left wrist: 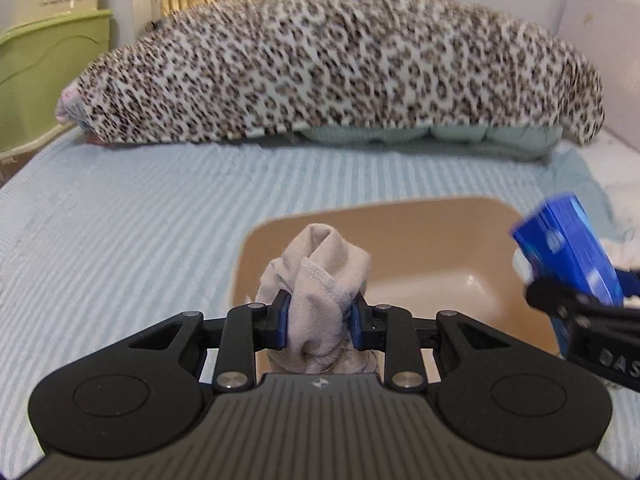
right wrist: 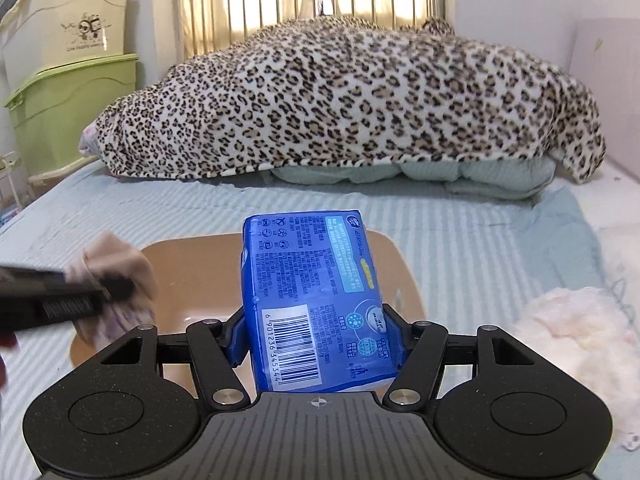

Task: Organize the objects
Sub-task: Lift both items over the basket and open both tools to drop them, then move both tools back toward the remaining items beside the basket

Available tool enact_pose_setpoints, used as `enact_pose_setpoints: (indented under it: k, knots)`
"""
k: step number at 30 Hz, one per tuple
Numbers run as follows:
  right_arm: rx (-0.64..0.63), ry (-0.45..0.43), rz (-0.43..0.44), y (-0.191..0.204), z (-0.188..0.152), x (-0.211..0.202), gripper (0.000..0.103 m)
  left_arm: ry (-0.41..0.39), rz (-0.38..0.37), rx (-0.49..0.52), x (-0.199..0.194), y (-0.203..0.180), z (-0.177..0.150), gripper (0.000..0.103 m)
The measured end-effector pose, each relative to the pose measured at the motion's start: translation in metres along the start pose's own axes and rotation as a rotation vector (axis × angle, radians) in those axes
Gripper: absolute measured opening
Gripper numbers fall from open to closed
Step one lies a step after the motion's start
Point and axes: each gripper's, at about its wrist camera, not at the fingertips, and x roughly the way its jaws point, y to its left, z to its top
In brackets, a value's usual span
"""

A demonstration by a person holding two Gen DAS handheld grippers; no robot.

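The bed (right wrist: 120, 216), spread with a pale blue striped sheet, carried a leopard-print blanket (right wrist: 352, 100) heaped behind the tan basin (left wrist: 440, 240); a fluffy pale bundle (right wrist: 572, 336) lay to the basin's right. Both tools hung level over the basin's near edge, pointing toward the blanket. The right tool (right wrist: 316, 338) was pinching a blue tissue pack (right wrist: 312, 280), barcode side up, above the basin's right part. The left tool (left wrist: 320, 320) was clamped on a bunched beige sock (left wrist: 320, 272), held over the basin's left rim.
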Motion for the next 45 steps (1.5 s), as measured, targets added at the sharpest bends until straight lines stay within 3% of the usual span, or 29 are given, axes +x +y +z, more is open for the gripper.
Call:
enact_pose_setpoints:
  k: [4, 10, 14, 18, 25, 30, 45]
  knots:
    - [-0.029, 0.059, -0.018, 0.012, -0.001, 0.030, 0.061, 0.036, 0.064, 0.056, 0.025, -0.013, -0.010, 0.030]
    - [-0.077, 0.120, -0.008, 0.020, -0.019, 0.040, 0.063, 0.108, 0.059, 0.036, 0.039, -0.006, -0.027, 0.038]
    - [-0.092, 0.079, -0.017, 0.020, -0.016, 0.022, 0.077, 0.093, 0.051, 0.026, 0.024, -0.002, -0.024, 0.073]
    - [-0.097, 0.037, -0.028, 0.017, -0.014, -0.010, 0.091, 0.017, 0.076, 0.020, -0.007, 0.001, -0.018, 0.091]
    - [-0.044, 0.007, -0.040, 0.000, -0.031, -0.058, 0.096, -0.018, 0.048, 0.031, -0.056, 0.002, -0.031, 0.097]
    - [-0.034, 0.004, -0.062, -0.011, -0.054, -0.084, 0.096, 0.015, 0.015, 0.070, -0.073, -0.003, -0.056, 0.097]
    - [-0.063, 0.175, -0.043, -0.017, -0.122, -0.076, 0.096, 0.188, -0.089, 0.175, -0.054, -0.031, -0.142, 0.097]
